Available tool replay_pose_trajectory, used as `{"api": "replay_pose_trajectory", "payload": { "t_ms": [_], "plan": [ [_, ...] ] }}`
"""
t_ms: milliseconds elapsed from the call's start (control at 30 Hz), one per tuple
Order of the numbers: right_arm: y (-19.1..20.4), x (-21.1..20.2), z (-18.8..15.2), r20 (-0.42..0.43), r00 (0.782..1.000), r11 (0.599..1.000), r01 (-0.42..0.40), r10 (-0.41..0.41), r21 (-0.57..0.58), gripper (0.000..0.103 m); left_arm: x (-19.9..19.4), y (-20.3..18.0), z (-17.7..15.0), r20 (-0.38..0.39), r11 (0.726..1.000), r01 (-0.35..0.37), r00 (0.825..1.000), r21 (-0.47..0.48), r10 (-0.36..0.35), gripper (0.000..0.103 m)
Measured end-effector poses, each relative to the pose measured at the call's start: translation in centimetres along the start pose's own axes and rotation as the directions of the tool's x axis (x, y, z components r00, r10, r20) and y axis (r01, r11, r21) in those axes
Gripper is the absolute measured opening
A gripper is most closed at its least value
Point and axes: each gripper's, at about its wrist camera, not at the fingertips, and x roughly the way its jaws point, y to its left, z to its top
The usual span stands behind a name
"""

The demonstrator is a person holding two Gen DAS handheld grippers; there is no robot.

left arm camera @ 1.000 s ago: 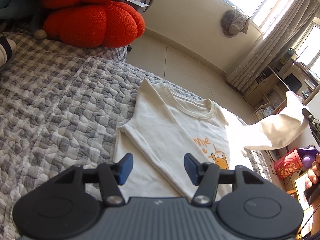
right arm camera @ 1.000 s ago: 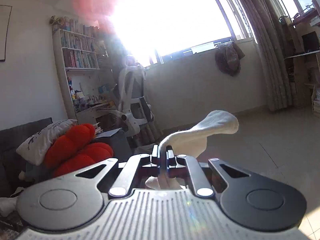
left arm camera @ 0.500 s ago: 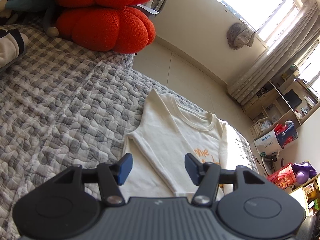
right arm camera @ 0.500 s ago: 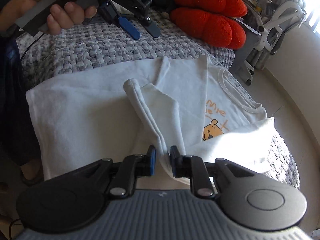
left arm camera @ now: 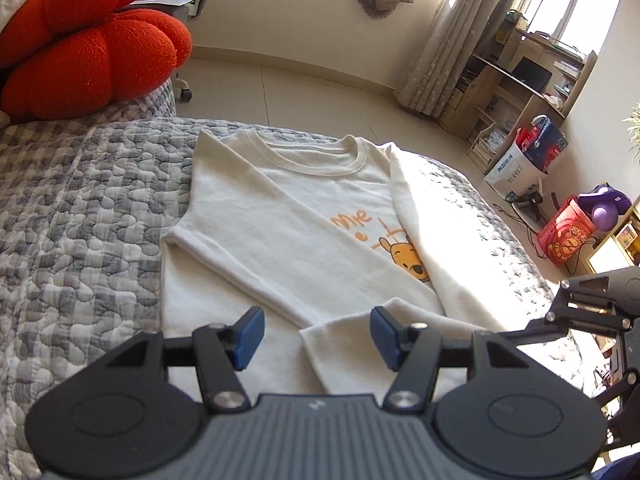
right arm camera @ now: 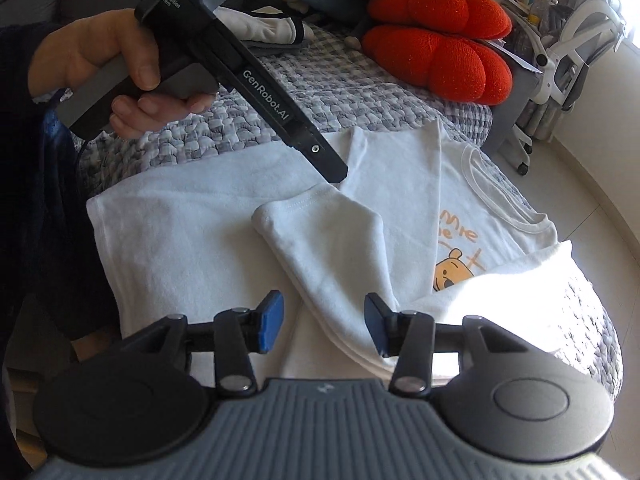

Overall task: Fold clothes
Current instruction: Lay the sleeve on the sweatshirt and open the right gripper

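While your left gripper (left arm camera: 316, 332) and right gripper (right arm camera: 322, 322) both hover spread and empty, the cream cotton sweatshirt with the orange bear print (left arm camera: 280, 236) lies flat on the grey quilted bed (left arm camera: 80, 208), its sleeve (right arm camera: 332, 236) folded across at twelve o'clock.

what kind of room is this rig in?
Likely a lived-in bedroom or studio: the white sweatshirt lies on a grey quilted bed beside red cushions, with a cluttered desk and shelves by the curtained window.
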Motion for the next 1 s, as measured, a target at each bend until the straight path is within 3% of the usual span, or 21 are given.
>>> {"api": "replay_pose_trajectory", "payload": {
  "t_ms": [100, 167, 200, 267, 333, 367, 400, 500, 567, 633, 733, 800, 833, 867, 1000],
  "plan": [
    [-2.9, -0.8, -0.8, 0.032, 0.995, 0.986, 0.090, -0.095, 0.144, 0.050, 0.8, -0.8, -0.2, 0.008, 0.997, 0.006, 1.000, 0.082, -0.007, 0.058],
    [-5.8, -1.1, -1.8, 0.019, 0.987, 0.939, 0.146, -0.160, 0.312, 0.056, 1.2, -0.9, -0.3, 0.008, 0.994, 0.018, 1.000, 0.105, -0.019, 0.057],
    [-7.8, -1.0, -2.7, -0.012, 0.982, 0.881, 0.176, -0.190, 0.438, 0.058, 1.4, -1.0, -0.3, 0.008, 0.993, 0.024, 1.000, 0.116, -0.025, 0.055],
    [-11.4, -0.6, -4.8, -0.076, 0.974, 0.723, 0.209, -0.212, 0.658, 0.058, 1.6, -1.1, -0.5, -0.004, 0.992, 0.027, 1.000, 0.122, -0.027, 0.030],
    [-13.8, -0.4, -7.2, -0.072, 0.979, 0.576, 0.170, -0.189, 0.800, 0.058, 1.7, -1.2, -0.6, -0.013, 0.992, 0.034, 0.999, 0.124, -0.033, 0.016],
    [-14.5, -0.3, -8.1, -0.040, 0.984, 0.526, 0.127, -0.174, 0.841, 0.058, 1.5, -1.3, -0.7, -0.020, 0.991, 0.051, 0.999, 0.120, -0.049, 0.007],
    [-15.2, -0.3, -9.0, -0.006, 0.987, 0.473, 0.083, -0.162, 0.877, 0.058, 1.2, -1.4, -0.7, -0.022, 0.992, 0.062, 0.998, 0.113, -0.060, 0.004],
    [-16.5, -0.3, -10.3, 0.072, 0.983, 0.347, -0.009, -0.167, 0.938, 0.058, 0.3, -1.7, -0.6, -0.017, 0.992, 0.080, 0.997, 0.097, -0.078, 0.002],
    [-17.1, 0.0, -10.5, 0.093, 0.982, 0.285, -0.043, -0.162, 0.957, 0.058, -0.3, -1.6, -0.5, -0.003, 0.993, 0.071, 0.997, 0.093, -0.071, 0.002],
    [-17.3, 0.4, -10.3, 0.098, 0.984, 0.266, -0.055, -0.150, 0.962, 0.058, -0.8, -1.4, -0.3, 0.011, 0.994, 0.062, 0.998, 0.090, -0.063, 0.002],
    [-17.2, 0.7, -9.9, 0.103, 0.986, 0.280, -0.063, -0.131, 0.958, 0.058, -1.6, -1.2, 0.0, 0.033, 0.995, 0.049, 0.998, 0.085, -0.052, 0.004],
    [-17.1, 0.7, -9.6, 0.105, 0.987, 0.286, -0.066, -0.123, 0.956, 0.058, -2.1, -1.0, 0.1, 0.047, 0.996, 0.040, 0.998, 0.082, -0.044, 0.020],
    [-17.0, 0.6, -9.5, 0.101, 0.987, 0.287, -0.062, -0.123, 0.956, 0.058, -1.7, -0.8, 0.2, 0.025, 0.995, 0.050, 0.998, 0.088, -0.053, 0.038],
    [-16.9, 0.6, -9.5, 0.099, 0.987, 0.289, -0.060, -0.123, 0.955, 0.058, -1.3, -0.8, 0.2, 0.015, 0.992, 0.055, 0.998, 0.110, -0.057, 0.045],
    [-16.8, 0.8, -9.9, 0.091, 0.988, 0.285, -0.052, -0.124, 0.957, 0.058, -0.2, -1.6, -0.2, 0.001, 0.977, 0.061, 0.998, 0.203, -0.063, 0.046]
  ]
}}
